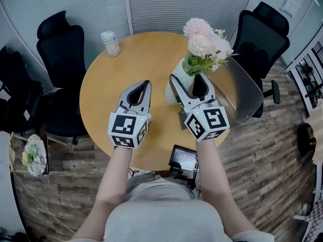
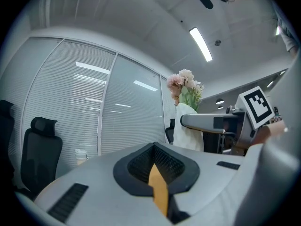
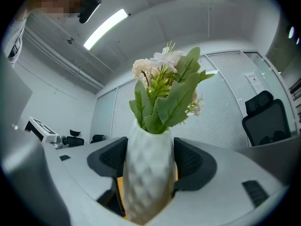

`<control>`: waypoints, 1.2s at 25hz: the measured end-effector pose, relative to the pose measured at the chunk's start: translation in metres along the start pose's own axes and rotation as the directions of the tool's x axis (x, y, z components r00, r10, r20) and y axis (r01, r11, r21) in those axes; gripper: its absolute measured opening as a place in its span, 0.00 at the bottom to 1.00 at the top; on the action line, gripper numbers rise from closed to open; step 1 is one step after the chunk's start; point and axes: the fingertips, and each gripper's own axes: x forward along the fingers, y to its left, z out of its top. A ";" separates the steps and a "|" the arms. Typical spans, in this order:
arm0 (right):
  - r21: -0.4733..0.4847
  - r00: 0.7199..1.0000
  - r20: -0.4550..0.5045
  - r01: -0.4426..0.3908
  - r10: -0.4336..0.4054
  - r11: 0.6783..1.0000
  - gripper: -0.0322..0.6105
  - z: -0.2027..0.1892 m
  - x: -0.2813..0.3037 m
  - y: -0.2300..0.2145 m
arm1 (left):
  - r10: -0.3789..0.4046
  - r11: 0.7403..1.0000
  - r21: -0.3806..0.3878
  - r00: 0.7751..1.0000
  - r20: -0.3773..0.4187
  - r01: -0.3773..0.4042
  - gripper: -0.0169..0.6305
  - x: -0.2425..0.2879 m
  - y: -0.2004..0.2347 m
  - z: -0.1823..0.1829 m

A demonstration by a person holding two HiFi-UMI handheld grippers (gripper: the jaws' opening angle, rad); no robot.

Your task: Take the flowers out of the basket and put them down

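On the floor, centre, table (image 1: pixel 101 95): 1, round, wooden.
Grey container (image 1: pixel 242 92): 1, tilted, at the table's right edge.
Right gripper (image 1: pixel 189 84): jaws clamped on 2 sides of the vase (image 3: pixel 148 173).
Left gripper (image 1: pixel 140 87): jaws pressed together, nothing held.
Vase: 1, white, upright, over the table's right half.
Flowers (image 1: pixel 204 42): pink and cream, seated in the vase.
Jar (image 1: pixel 110 43): 1, at the far edge.

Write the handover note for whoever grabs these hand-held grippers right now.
Left hand-held gripper: jaws shut, empty, over the round table, beside the white vase.
Right hand-held gripper: jaws round the vase, pads look pressed on both its sides.
Things: flowers upright in the vase; no basket in view.
Done: nothing out yet.
Left: pull the flowers out, probably with the left one while the right steadies the vase, then lay them on the table.
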 end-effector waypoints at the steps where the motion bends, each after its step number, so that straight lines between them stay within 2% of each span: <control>1: 0.004 1.000 0.001 -0.001 0.001 1.000 0.56 -0.004 0.001 0.002 | -0.002 1.000 0.001 1.000 -0.001 0.002 0.03 -0.001 0.002 -0.003; 10: 0.028 0.999 0.019 -0.045 0.045 0.999 0.56 -0.049 0.009 0.022 | -0.016 1.000 -0.008 1.000 -0.001 0.016 0.03 -0.003 0.018 -0.027; 16: 0.035 0.998 0.009 -0.064 0.064 0.997 0.56 -0.070 0.012 0.016 | -0.022 1.000 0.001 1.000 -0.006 0.022 0.03 0.005 0.013 -0.038; 30: -0.006 0.995 -0.058 -0.079 0.079 0.997 0.56 -0.146 0.018 0.039 | -0.003 1.000 -0.023 1.000 -0.016 0.003 0.03 0.000 0.034 -0.077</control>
